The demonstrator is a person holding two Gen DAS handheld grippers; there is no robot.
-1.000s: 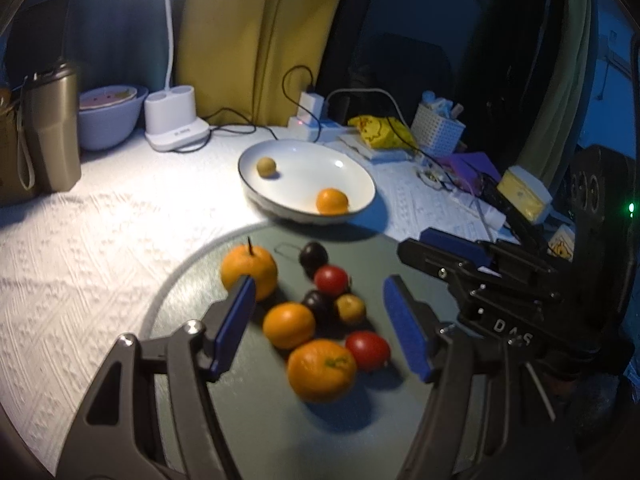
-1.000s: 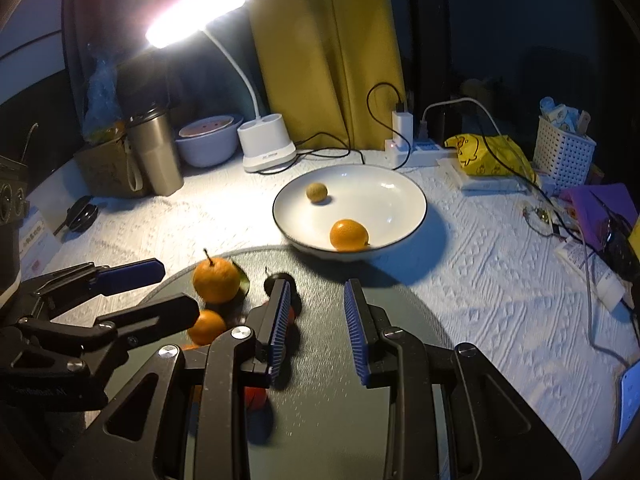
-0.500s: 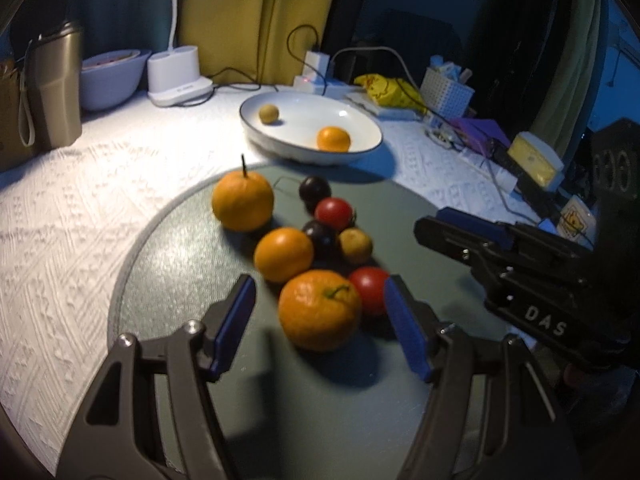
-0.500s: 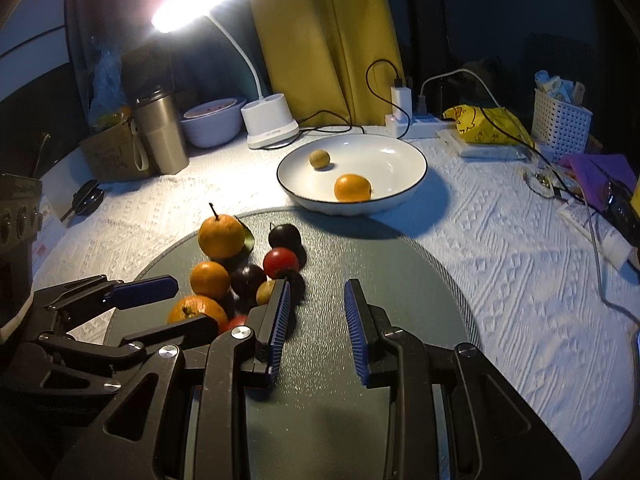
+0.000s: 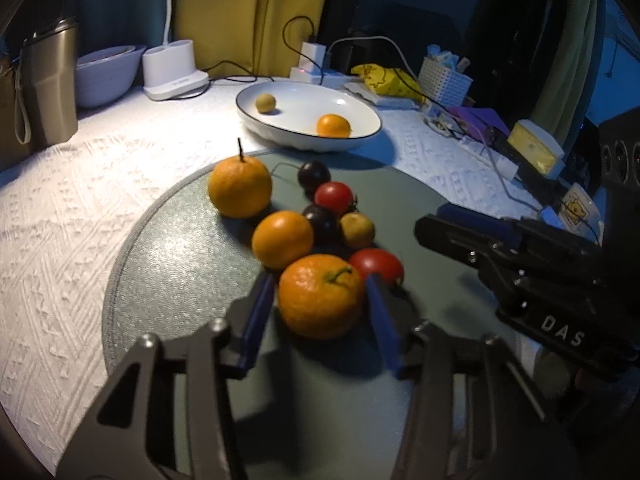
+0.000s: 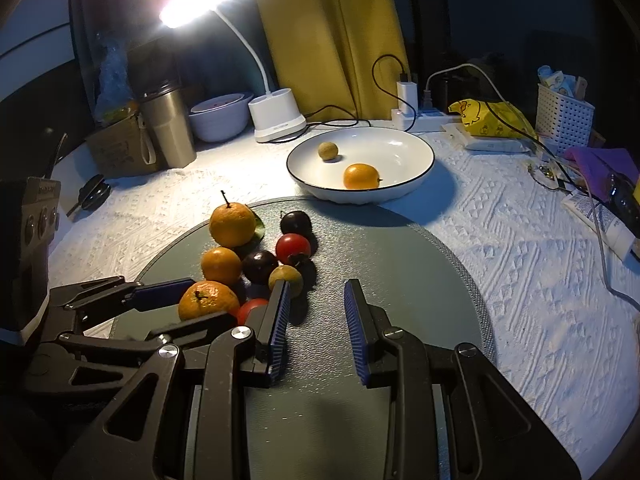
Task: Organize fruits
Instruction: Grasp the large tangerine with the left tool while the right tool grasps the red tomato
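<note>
We find the left tool (image 5: 320,304) set around the nearest mandarin (image 5: 320,296) on the round grey mat (image 5: 168,280), blue pads on either side; whether they press the peel we cannot tell. A red cherry tomato (image 5: 378,266) lies just behind its right pad. The right tool (image 6: 314,312) stands apart over bare mat, holding nothing. Further mandarins, dark and red tomatoes and a small yellowish fruit (image 6: 286,278) cluster on the mat. The white bowl (image 6: 416,176) beyond holds one mandarin (image 6: 361,176) and one small brownish fruit (image 6: 328,150). The surface (image 6: 520,248) carries a white textured cloth.
</note>
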